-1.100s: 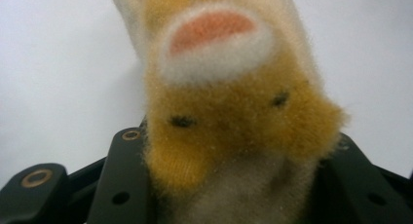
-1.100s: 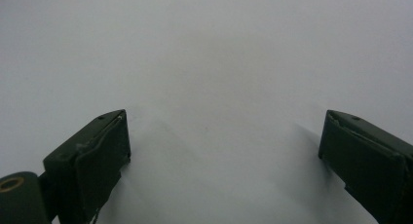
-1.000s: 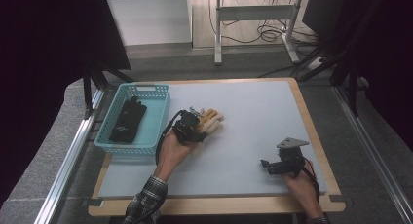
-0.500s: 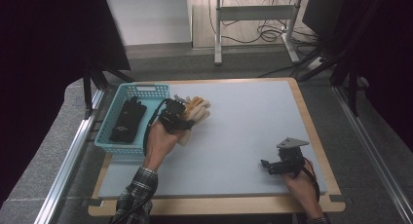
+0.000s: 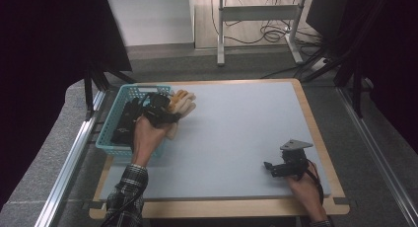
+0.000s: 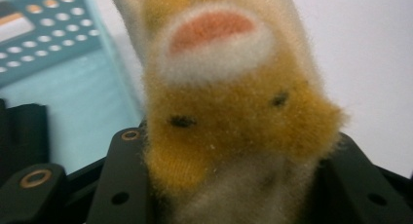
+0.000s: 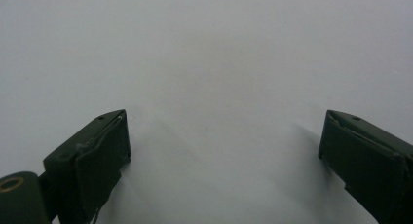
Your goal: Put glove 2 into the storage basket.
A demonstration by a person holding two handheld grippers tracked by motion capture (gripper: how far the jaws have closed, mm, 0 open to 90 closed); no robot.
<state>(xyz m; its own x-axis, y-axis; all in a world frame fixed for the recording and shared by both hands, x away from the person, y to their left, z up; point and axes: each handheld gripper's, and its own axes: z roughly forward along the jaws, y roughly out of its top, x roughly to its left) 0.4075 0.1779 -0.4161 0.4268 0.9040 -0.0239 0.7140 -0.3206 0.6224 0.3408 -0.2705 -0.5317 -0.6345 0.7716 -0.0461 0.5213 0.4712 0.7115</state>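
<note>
Plush toy point(image 6: 229, 112) sits clenched in our left gripper point(image 5: 158, 112) beside the teal basket point(image 5: 112, 138); our right gripper point(image 7: 224, 151) rests released on the table point(image 5: 236, 128).

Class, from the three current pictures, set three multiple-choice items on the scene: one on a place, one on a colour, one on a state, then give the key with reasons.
1. Where is the basket?
A. table's left edge
B. table's right edge
C. table's centre

2. What colour is the basket?
A. red
B. light blue
C. yellow

3. How do the right hand-held gripper's jaws stand?
A. shut on a toy
B. shut, empty
C. open, empty

Key:
1 A: the basket sits at the left edge of the table.
2 B: its mesh walls are light blue.
3 C: the right hand-held gripper shows jaws apart over bare table, while the left hand-held gripper clamps the plush toy.
</note>
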